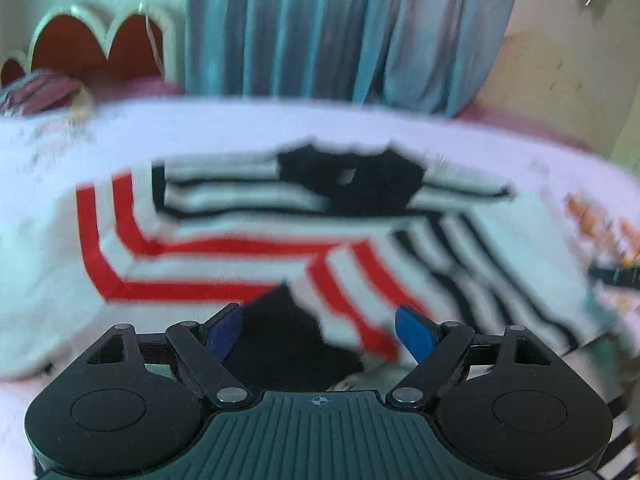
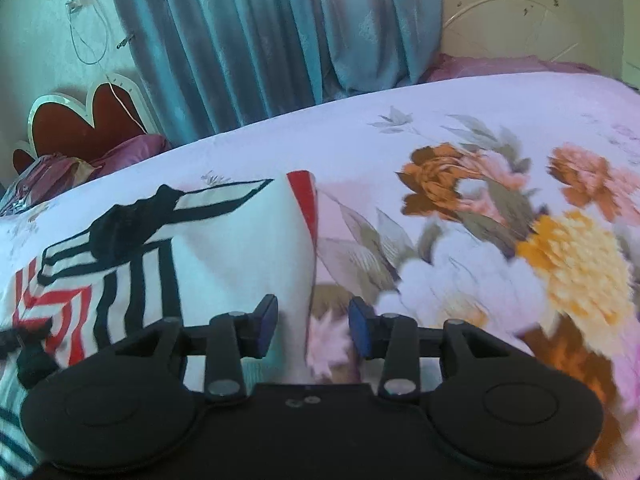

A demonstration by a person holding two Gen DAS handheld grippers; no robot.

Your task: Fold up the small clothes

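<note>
The striped shirt (image 1: 280, 240) is lying spread on the floral bedspread (image 2: 480, 220), its black collar (image 1: 352, 180) towards the curtain (image 1: 320, 28), and you are working at its near hem. Your left gripper (image 1: 320, 334) is hovering with jaws apart over a dark patch by the red stripes; your right gripper (image 2: 313, 326) is straddling the shirt's white side edge, jaws likewise apart. Be lowering both until cloth sits between the pads, then closing evenly, so the fold is lifting square.
</note>
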